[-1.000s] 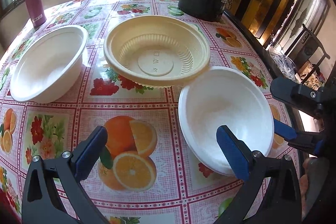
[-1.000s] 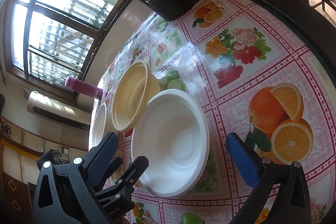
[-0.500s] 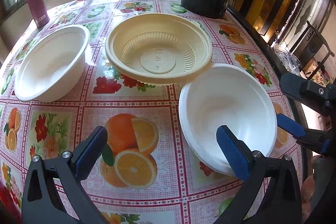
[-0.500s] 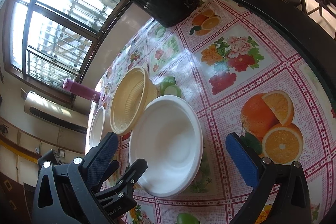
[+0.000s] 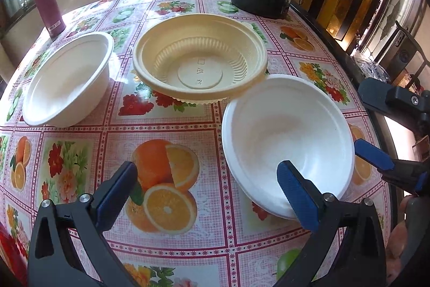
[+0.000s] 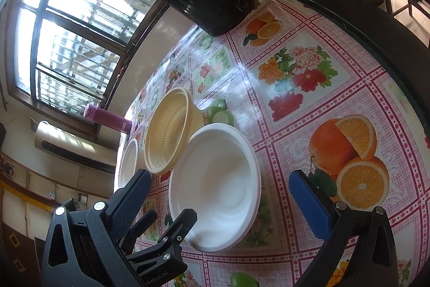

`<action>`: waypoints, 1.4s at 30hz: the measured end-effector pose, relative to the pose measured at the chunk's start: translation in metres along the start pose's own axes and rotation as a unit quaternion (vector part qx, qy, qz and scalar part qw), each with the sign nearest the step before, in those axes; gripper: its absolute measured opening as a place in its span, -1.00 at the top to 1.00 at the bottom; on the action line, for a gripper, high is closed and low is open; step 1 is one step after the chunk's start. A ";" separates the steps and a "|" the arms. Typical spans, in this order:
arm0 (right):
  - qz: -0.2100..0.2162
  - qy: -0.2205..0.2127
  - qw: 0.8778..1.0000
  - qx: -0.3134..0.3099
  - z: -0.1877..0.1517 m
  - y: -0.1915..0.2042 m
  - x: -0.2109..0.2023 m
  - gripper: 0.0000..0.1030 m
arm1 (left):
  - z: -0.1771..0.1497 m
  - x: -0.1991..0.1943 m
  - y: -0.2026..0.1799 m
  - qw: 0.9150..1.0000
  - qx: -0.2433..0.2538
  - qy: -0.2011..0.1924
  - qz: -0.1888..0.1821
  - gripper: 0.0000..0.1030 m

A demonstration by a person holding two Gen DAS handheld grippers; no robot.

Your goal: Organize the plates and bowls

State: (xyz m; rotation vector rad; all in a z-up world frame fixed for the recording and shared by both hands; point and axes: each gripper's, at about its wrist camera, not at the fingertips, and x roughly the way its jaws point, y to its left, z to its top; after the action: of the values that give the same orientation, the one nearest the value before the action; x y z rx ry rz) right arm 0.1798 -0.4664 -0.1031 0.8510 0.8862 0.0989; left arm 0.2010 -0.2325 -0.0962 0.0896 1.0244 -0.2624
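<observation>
Three bowls sat on the table [image 5: 172,131] with its fruit-and-flower oilcloth: a round white foam bowl [image 5: 287,141] nearest, a ribbed cream plastic bowl [image 5: 200,62] touching its far rim, and a second white foam bowl [image 5: 67,80] apart on the left. The left hand-held gripper [image 5: 212,187] hovered low with jaws spread wide, its right pad over the nearest bowl's rim. The right hand-held gripper [image 6: 223,199] was likewise wide open around that bowl [image 6: 217,186], gripping nothing.
</observation>
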 end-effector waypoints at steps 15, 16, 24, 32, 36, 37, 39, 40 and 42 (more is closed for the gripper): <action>0.010 0.010 1.000 0.011 0.001 -0.002 0.001 -1.00 | -0.003 0.000 -0.004 1.000 0.004 0.018 0.013 -1.00; 0.010 0.010 1.000 0.011 0.001 -0.002 0.001 -1.00 | -0.003 0.001 -0.003 1.000 0.003 0.020 0.011 -1.00; 0.004 0.011 1.000 0.001 -0.001 0.002 0.004 -1.00 | 0.000 0.007 0.002 1.000 -0.008 0.029 0.007 -1.00; -0.005 0.013 1.000 -0.005 -0.001 0.002 0.008 -0.90 | 0.000 0.007 -0.001 1.000 0.005 0.018 0.020 -1.00; -0.012 0.013 1.000 -0.007 -0.001 0.002 0.008 -0.82 | 0.000 0.007 -0.001 1.000 0.005 0.017 0.021 -1.00; -0.011 0.014 1.000 -0.007 -0.002 0.002 0.009 -0.81 | 0.000 0.007 -0.001 1.000 0.005 0.017 0.020 -1.00; -0.015 0.015 1.000 -0.009 -0.002 0.001 0.009 -0.68 | 0.000 0.007 -0.001 1.000 0.005 0.016 0.021 -1.00; -0.016 0.017 1.000 -0.009 -0.003 0.001 0.010 -0.67 | 0.000 0.008 -0.001 1.000 0.005 0.015 0.021 -1.00; -0.017 0.023 1.000 -0.007 -0.003 0.000 0.013 -0.62 | -0.001 0.008 -0.001 1.000 0.005 0.016 0.020 -1.00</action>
State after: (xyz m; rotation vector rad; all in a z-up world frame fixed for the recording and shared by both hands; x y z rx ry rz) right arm 0.1859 -0.4590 -0.1127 0.8232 0.9429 0.0951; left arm 0.2043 -0.2346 -0.1033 0.1243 1.0516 -0.2296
